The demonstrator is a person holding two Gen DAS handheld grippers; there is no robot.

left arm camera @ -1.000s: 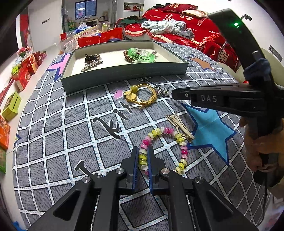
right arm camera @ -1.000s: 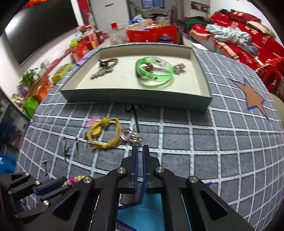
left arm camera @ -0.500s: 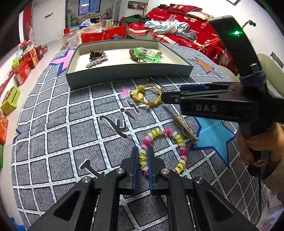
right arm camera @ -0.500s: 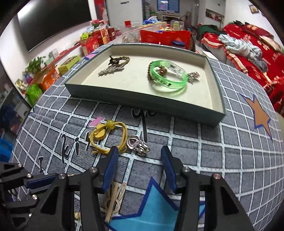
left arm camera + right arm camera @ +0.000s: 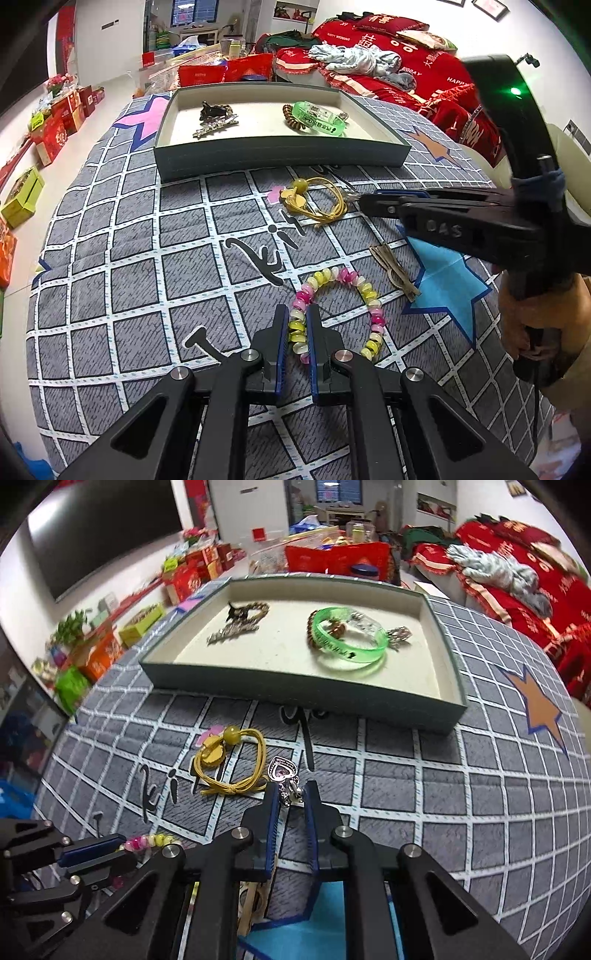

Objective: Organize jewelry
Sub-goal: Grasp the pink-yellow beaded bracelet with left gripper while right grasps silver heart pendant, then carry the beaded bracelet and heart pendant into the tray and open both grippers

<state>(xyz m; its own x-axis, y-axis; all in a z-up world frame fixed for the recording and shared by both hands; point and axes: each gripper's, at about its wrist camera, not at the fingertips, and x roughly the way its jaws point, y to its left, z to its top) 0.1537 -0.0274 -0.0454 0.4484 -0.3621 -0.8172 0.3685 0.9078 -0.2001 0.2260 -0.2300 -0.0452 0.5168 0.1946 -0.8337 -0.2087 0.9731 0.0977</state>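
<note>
Grey checked counter [image 5: 129, 258], cluttered room behind. Right claw [image 5: 290, 799] just closed, pinching heart pendant [image 5: 283, 768] mid-counter; tray [image 5: 295, 698] straight ahead at far edge. Left claw [image 5: 296, 325] clamped narrow on bead bracelet [image 5: 371, 299] near front edge, farther from tray.

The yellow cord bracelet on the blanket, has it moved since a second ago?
No. The yellow cord bracelet still lies just in front of the tray, beside the pink patch, as before. Only the camera view shifted.
</note>
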